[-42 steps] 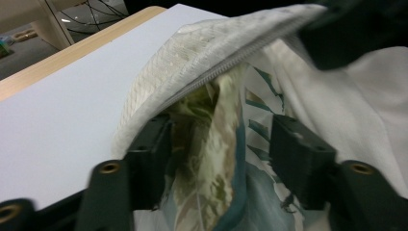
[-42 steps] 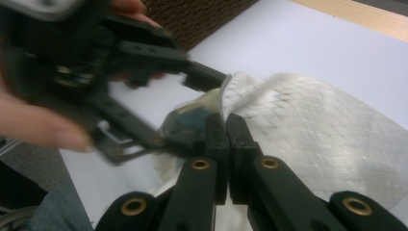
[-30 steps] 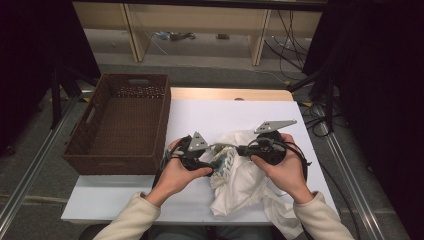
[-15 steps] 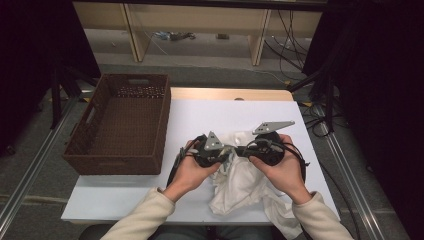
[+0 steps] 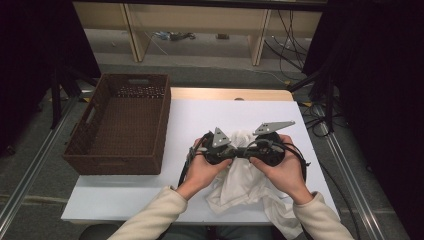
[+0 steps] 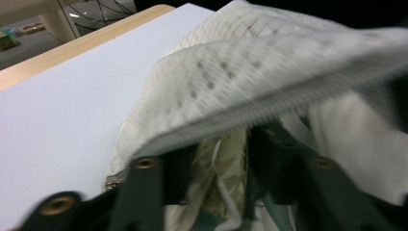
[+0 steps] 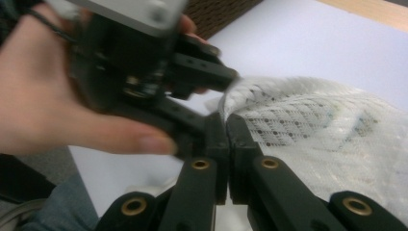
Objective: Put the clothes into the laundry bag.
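A white mesh bag (image 5: 240,185) lies crumpled on the white table (image 5: 200,115), part of it lifted between two hands. My right gripper (image 5: 248,149) points left and is shut on the bag's edge (image 7: 327,130); its jaws (image 7: 225,120) meet at the rim. My left gripper (image 5: 235,151) faces it tip to tip. Its jaws have just been opening and stand apart (image 6: 220,149), with loose fabric between them and the bag's zip edge (image 6: 240,72) draped over them. In the right gripper view the left gripper (image 7: 220,96) straddles that rim.
A brown wicker basket (image 5: 120,162) with nothing in it stands at the table's left edge. Bare white tabletop lies behind the hands. The bag's tail hangs over the front edge by the right sleeve (image 5: 320,220). Cables and shelf legs are on the floor beyond.
The left hand has moved right with its gripper until its tips meet the right gripper's at the bag's raised edge. The right hand has kept still with the bag.
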Available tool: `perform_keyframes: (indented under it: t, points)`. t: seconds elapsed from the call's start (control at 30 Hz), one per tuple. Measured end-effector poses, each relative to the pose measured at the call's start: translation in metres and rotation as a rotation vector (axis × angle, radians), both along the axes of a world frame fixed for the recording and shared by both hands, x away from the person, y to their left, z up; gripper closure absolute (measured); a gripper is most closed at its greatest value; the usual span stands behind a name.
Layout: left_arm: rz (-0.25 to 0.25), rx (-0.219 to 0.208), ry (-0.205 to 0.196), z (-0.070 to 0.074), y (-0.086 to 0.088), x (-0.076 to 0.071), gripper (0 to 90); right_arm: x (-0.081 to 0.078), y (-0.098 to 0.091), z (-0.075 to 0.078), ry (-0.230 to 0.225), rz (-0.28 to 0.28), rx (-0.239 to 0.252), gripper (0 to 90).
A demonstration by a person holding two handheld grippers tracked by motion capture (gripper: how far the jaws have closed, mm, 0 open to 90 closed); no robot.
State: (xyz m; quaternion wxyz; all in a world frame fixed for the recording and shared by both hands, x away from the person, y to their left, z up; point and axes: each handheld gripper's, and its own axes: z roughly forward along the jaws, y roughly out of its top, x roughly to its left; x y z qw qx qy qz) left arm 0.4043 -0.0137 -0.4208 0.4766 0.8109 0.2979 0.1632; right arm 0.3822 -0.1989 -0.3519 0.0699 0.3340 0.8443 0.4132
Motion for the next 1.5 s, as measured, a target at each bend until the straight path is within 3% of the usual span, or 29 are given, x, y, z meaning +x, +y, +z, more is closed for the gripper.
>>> perform_keyframes:
  t: [0.03, 0.1, 0.13, 0.17, 0.23, 0.27, 0.3, 0.4, 0.43, 0.47, 0.5, 0.57, 0.6, 0.67, 0.7, 0.73, 0.77, 0.83, 0.93, 0.97, 1.07, 1.1, 1.13, 1.2, 1.27, 1.3, 1.4, 1.43, 1.5]
  points:
    - [-0.020, 0.019, 0.005, 0.005, 0.004, -0.005, 44.7, -0.001, -0.001, 0.001, 0.012, -0.019, 0.004, 90.0]
    - [-0.018, -0.014, 0.007, 0.011, 0.013, -0.015, 38.5, 0.000, -0.004, 0.003, 0.003, -0.028, 0.005, 90.0]
    - [-0.021, 0.009, 0.005, 0.014, 0.020, -0.020, 34.2, -0.001, -0.005, 0.005, 0.010, -0.044, 0.006, 90.0]
    - [-0.016, -0.021, 0.022, 0.015, 0.024, -0.025, 31.7, 0.001, -0.007, 0.005, -0.017, -0.033, 0.000, 90.0]
    - [-0.036, -0.013, 0.027, 0.016, 0.032, -0.032, 31.7, 0.000, -0.007, 0.005, -0.012, -0.058, 0.004, 90.0]
    - [-0.036, -0.031, 0.040, 0.013, 0.033, -0.036, 32.3, 0.000, -0.006, 0.005, -0.001, -0.059, 0.008, 90.0]
    - [-0.058, -0.012, 0.045, 0.010, 0.033, -0.039, 33.5, 0.000, -0.007, 0.005, -0.005, -0.061, 0.002, 90.0]
    - [-0.077, 0.048, 0.010, -0.004, 0.026, -0.033, 48.1, 0.003, -0.004, 0.002, -0.018, -0.025, -0.001, 90.0]
    - [-0.073, 0.054, 0.018, -0.005, 0.024, -0.030, 52.0, 0.000, -0.002, 0.003, 0.014, -0.045, -0.006, 90.0]
    - [-0.063, 0.055, 0.009, -0.006, 0.022, -0.028, 59.5, -0.001, -0.001, 0.003, 0.024, -0.048, -0.010, 90.0]
    - [-0.068, 0.060, 0.009, -0.004, 0.019, -0.026, 67.0, 0.000, -0.002, 0.001, -0.010, -0.035, -0.023, 90.0]
    - [-0.075, 0.038, 0.013, 0.002, 0.016, -0.025, 79.5, 0.000, 0.000, 0.000, 0.003, -0.032, -0.020, 90.0]
    - [-0.075, 0.005, 0.019, 0.005, 0.012, -0.026, 85.3, 0.000, 0.001, -0.002, 0.012, -0.035, -0.016, 90.0]
    - [-0.081, -0.032, 0.009, 0.015, 0.007, -0.031, 88.4, 0.001, 0.001, -0.002, -0.005, -0.024, -0.023, 90.0]
    - [-0.092, -0.041, -0.001, 0.020, 0.005, -0.033, 88.5, -0.002, 0.002, -0.001, 0.021, -0.031, 0.001, 90.0]
    - [-0.096, -0.044, -0.025, 0.024, 0.002, -0.034, 88.7, 0.000, 0.001, 0.000, -0.015, -0.004, 0.007, 90.0]
    - [-0.086, -0.041, -0.040, 0.028, 0.000, -0.035, 88.7, -0.004, 0.001, 0.003, -0.016, -0.022, 0.013, 90.0]
    - [-0.080, -0.067, -0.048, 0.028, -0.002, -0.032, 88.7, -0.006, -0.001, 0.010, -0.045, -0.010, 0.024, 90.0]
    - [-0.053, -0.067, -0.044, 0.024, -0.003, -0.026, 88.4, -0.009, -0.001, 0.012, -0.037, -0.023, 0.033, 90.0]
    - [-0.020, -0.046, -0.064, 0.015, -0.002, -0.018, 87.9, -0.008, -0.003, 0.011, -0.040, -0.024, 0.024, 90.0]
    - [-0.014, -0.057, -0.052, 0.003, 0.002, -0.012, 78.9, -0.005, -0.003, 0.007, -0.002, -0.022, 0.035, 90.0]
    - [-0.020, -0.060, -0.055, 0.004, 0.003, -0.015, 72.5, -0.004, -0.004, 0.007, -0.017, -0.014, 0.025, 90.0]
    - [-0.024, -0.046, -0.054, 0.006, 0.004, -0.018, 65.0, -0.004, -0.004, 0.008, 0.002, -0.029, 0.031, 90.0]
    - [-0.032, -0.038, -0.043, 0.013, 0.010, -0.027, 51.1, -0.002, -0.007, 0.009, -0.036, -0.038, 0.018, 90.0]
    - [-0.038, -0.017, -0.028, 0.019, 0.019, -0.038, 39.6, -0.003, -0.008, 0.009, -0.010, -0.053, 0.038, 90.0]
    - [-0.038, -0.022, -0.015, 0.021, 0.022, -0.043, 34.8, 0.000, -0.011, 0.009, -0.029, -0.035, 0.027, 90.0]
    - [-0.066, -0.036, 0.030, 0.021, 0.027, -0.063, 30.1, 0.000, -0.013, 0.010, -0.019, -0.066, 0.027, 90.0]
    - [-0.076, -0.010, 0.044, 0.019, 0.025, -0.067, 27.8, 0.000, -0.012, 0.009, -0.009, -0.072, 0.027, 90.0]
    - [-0.109, 0.042, 0.025, 0.008, 0.017, -0.066, 27.3, 0.000, -0.010, 0.008, -0.005, -0.075, 0.032, 90.0]
